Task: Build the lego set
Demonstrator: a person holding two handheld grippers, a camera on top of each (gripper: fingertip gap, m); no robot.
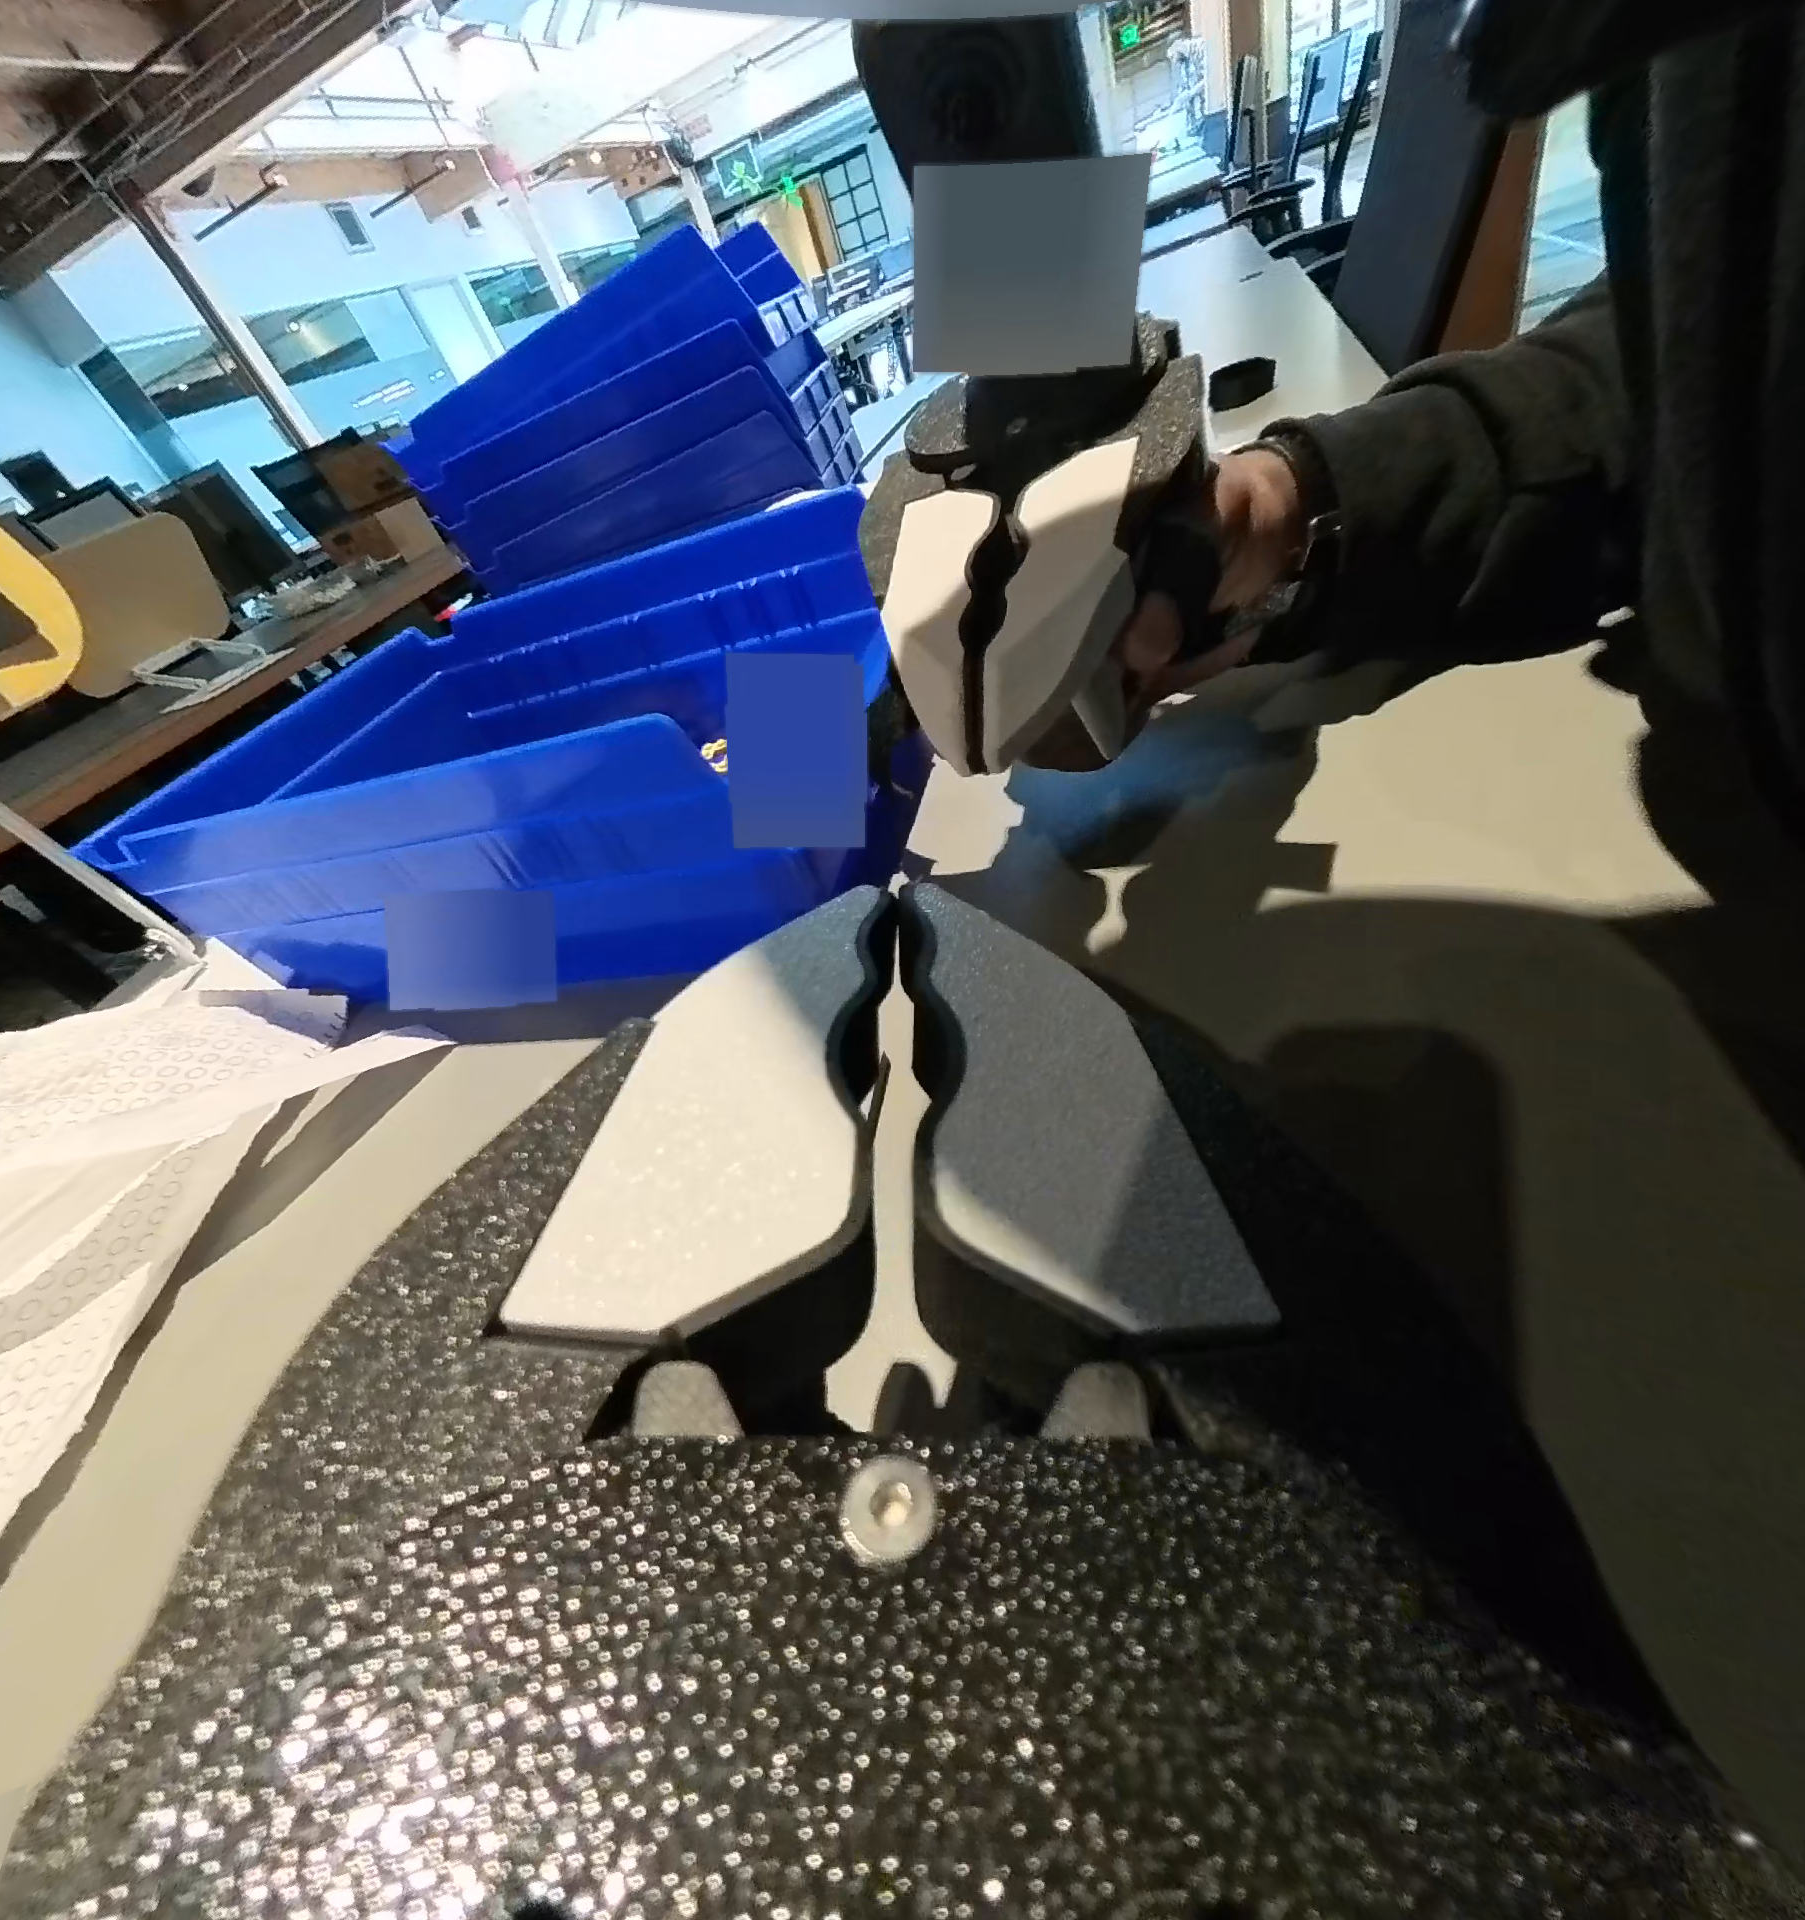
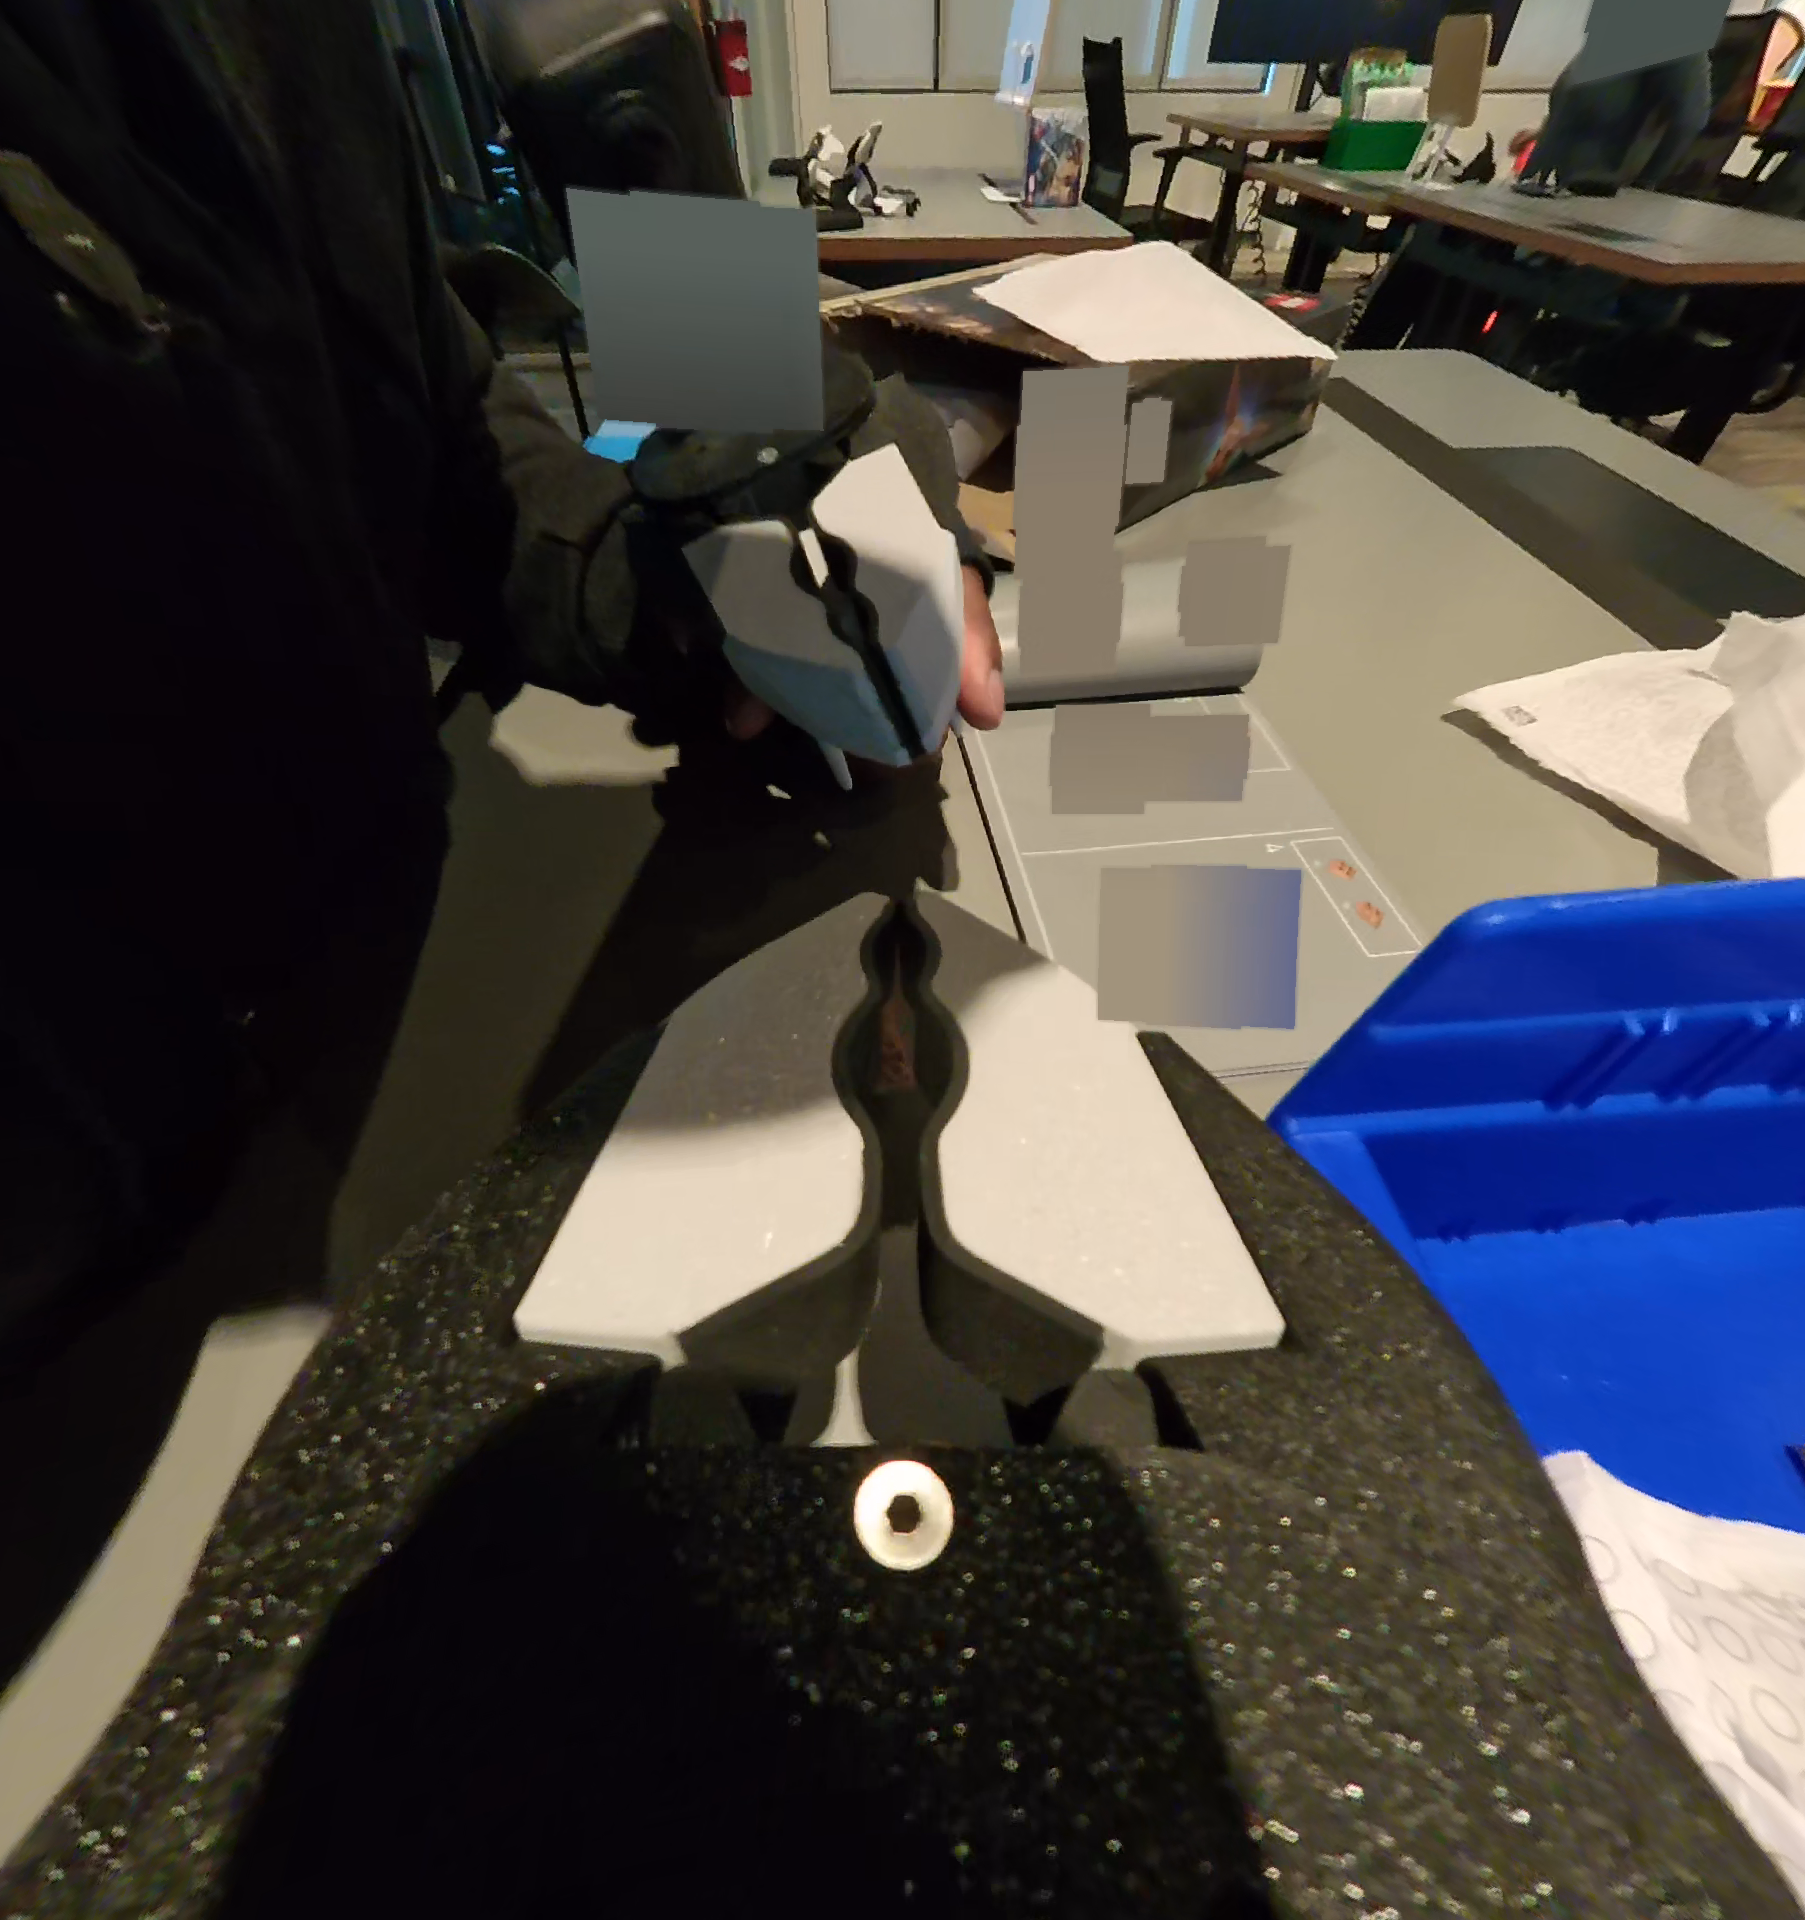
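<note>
Grippers, two: your left gripper (image 1: pixel 898 904) has jaws together, empty; your right gripper (image 2: pixel 903 925) is clamped on a small brown lego piece (image 2: pixel 893 1049), above the grey table (image 2: pixel 1449 665), beside the blue plastic bin (image 2: pixel 1604 1091).

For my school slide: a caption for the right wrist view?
Closed tongs pinch a small brown piece beside a blue bin.

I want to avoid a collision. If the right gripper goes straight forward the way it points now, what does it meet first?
Probably the left gripper, held up just ahead of the right gripper; depth is unclear, so it may pass under to the booklet.
</note>
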